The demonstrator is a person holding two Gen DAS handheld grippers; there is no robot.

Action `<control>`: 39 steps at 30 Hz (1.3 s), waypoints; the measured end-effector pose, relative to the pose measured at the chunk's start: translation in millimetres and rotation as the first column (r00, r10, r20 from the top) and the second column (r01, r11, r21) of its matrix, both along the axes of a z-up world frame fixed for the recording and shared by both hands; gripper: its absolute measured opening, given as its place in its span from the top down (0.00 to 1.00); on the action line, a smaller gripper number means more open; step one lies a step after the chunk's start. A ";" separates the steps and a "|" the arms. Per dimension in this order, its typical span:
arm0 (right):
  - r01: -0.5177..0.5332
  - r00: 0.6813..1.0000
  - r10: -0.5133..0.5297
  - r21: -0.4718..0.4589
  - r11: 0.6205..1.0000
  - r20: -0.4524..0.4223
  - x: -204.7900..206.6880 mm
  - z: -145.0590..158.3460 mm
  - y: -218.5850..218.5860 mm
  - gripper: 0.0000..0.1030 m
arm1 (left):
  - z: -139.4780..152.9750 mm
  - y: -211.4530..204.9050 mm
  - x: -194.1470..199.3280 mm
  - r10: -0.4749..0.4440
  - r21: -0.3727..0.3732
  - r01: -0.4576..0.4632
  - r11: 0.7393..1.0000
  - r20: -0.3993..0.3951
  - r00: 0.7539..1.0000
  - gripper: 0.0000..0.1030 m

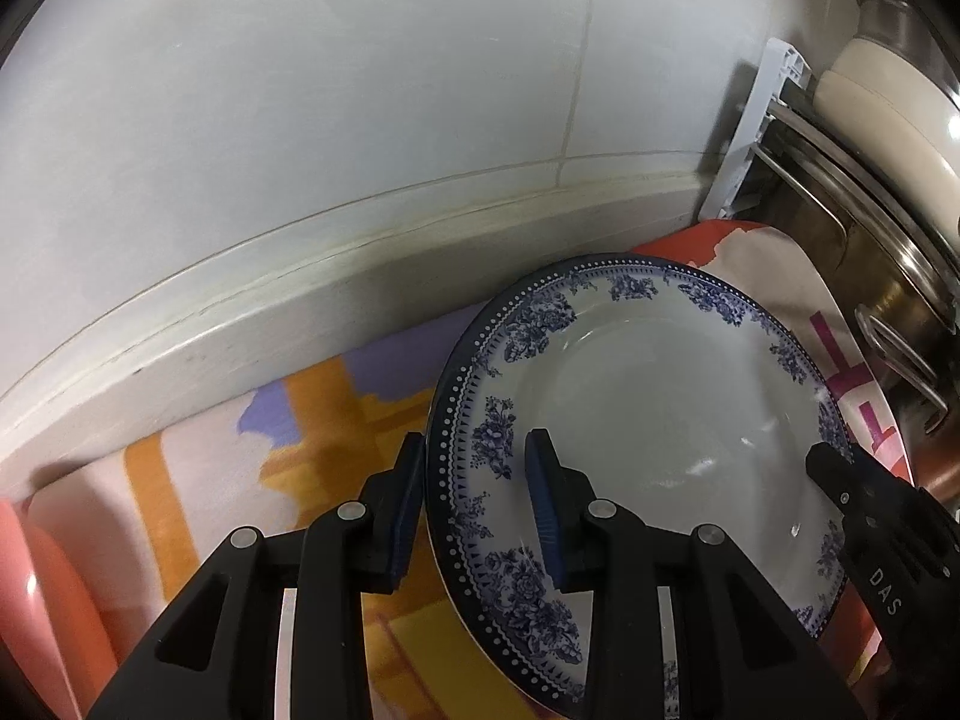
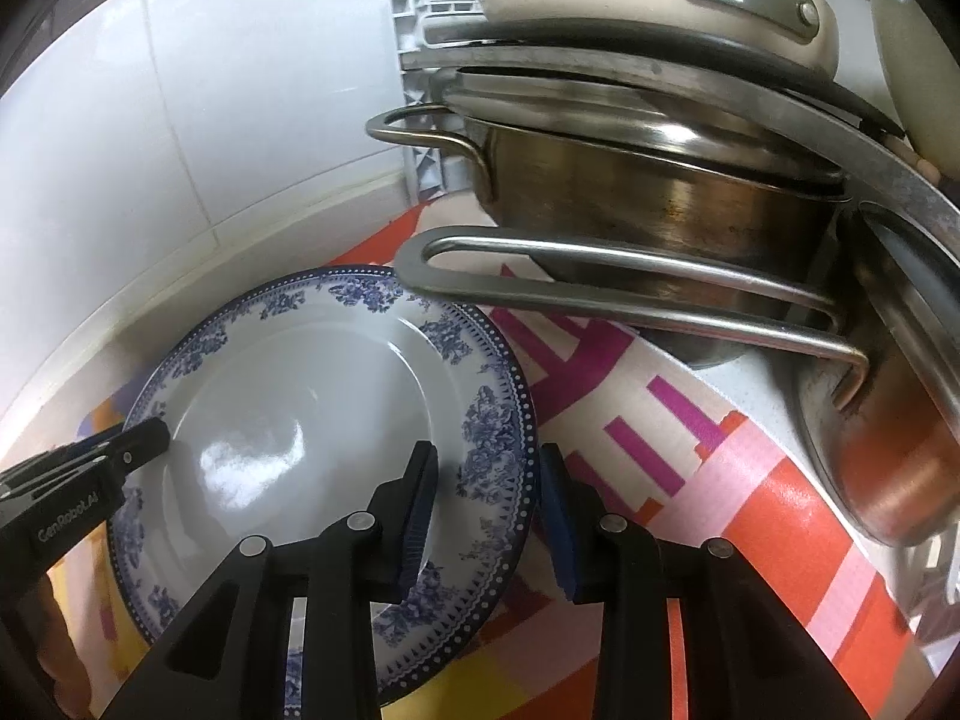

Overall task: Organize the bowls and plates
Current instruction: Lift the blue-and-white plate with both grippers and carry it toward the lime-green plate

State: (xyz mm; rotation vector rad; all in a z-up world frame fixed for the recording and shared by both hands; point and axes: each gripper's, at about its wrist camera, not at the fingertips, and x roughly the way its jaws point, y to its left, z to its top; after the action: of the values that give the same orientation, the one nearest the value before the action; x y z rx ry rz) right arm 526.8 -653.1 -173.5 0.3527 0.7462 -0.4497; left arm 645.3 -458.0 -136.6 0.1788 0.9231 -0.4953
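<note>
Plate work at the back of the worktop: a round white ceramic plate with a blue floral rim (image 1: 648, 396) lies on the multicoloured patterned cloth (image 2: 750, 498), near the tiled wall (image 1: 300, 120) and just left of a stack of stainless steel pots (image 2: 660, 198).

You have the left gripper (image 1: 480, 516) straddling the plate's left rim, one blue pad outside the edge and one over the plate's face, jaws parted and not yet clamped. Your right gripper (image 2: 486, 516) mirrors it on the right rim, jaws likewise spread, one finger over the face and one outside the edge above the cloth.

The step in hand looks like a two-sided pickup. To do it well, you bring both pairs of pads squarely onto the flat floral band rather than the sloping well, and you close them evenly so the glazed surface does not slip.

You lift level, both sides together, since a tilt could slide the plate out of one grip.

You keep the right side low and clear of the long looped steel pan handle (image 2: 600, 276), which overhangs the plate's far right edge.

A pink plastic item (image 1: 36, 600) sits at the left edge; what it is cannot be told.
</note>
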 end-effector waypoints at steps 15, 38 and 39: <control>-0.021 0.999 0.022 -0.014 1.000 0.042 -36.5 17.4 26.3 0.66 | 23.4 20.9 -35.9 0.018 -0.019 -0.017 1.000 0.058 0.998 0.67; -0.157 0.976 0.169 -0.092 0.983 0.138 -122.9 94.0 128.8 0.66 | 99.5 141.3 -128.1 0.209 -0.116 -0.193 0.974 0.152 0.966 0.68; -0.167 0.974 0.179 -0.095 0.981 0.141 -126.6 96.2 134.4 0.66 | 101.5 149.1 -133.7 0.221 -0.120 -0.204 0.972 0.155 0.963 0.68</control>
State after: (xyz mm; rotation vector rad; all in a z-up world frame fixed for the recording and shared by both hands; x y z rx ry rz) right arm 400.2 -518.7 -77.3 0.2381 0.6045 -0.2852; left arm 511.6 -308.9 -35.1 0.0257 0.7406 -0.3217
